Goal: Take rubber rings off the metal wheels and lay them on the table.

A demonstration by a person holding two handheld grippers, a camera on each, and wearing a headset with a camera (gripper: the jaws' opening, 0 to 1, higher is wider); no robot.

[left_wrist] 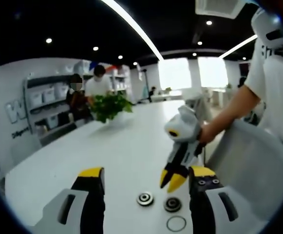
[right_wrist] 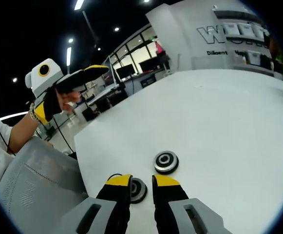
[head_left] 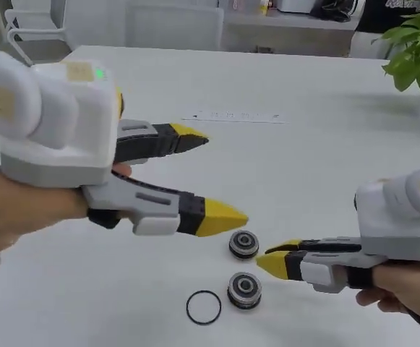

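Note:
Two small metal wheels [head_left: 243,243] [head_left: 244,290] with dark rims lie on the white table [head_left: 303,159]. A loose black rubber ring [head_left: 204,307] lies flat beside the nearer wheel. My left gripper [head_left: 220,177] hovers open above and left of the wheels, holding nothing. My right gripper [head_left: 267,259] comes in low from the right, its tips between the two wheels, jaws only narrowly apart and empty. In the left gripper view both wheels [left_wrist: 144,198] [left_wrist: 172,204] and the ring [left_wrist: 176,224] lie below the right gripper [left_wrist: 172,180]. In the right gripper view one wheel [right_wrist: 138,189] sits just beyond my right gripper [right_wrist: 141,183], the other wheel [right_wrist: 165,162] farther off.
A strip of printed marks [head_left: 231,116] lies on the table farther back. A green plant [head_left: 416,50] stands at the far right corner. A grey chair [left_wrist: 258,165] stands by the table's near side. People stand by shelves [left_wrist: 90,90] in the background.

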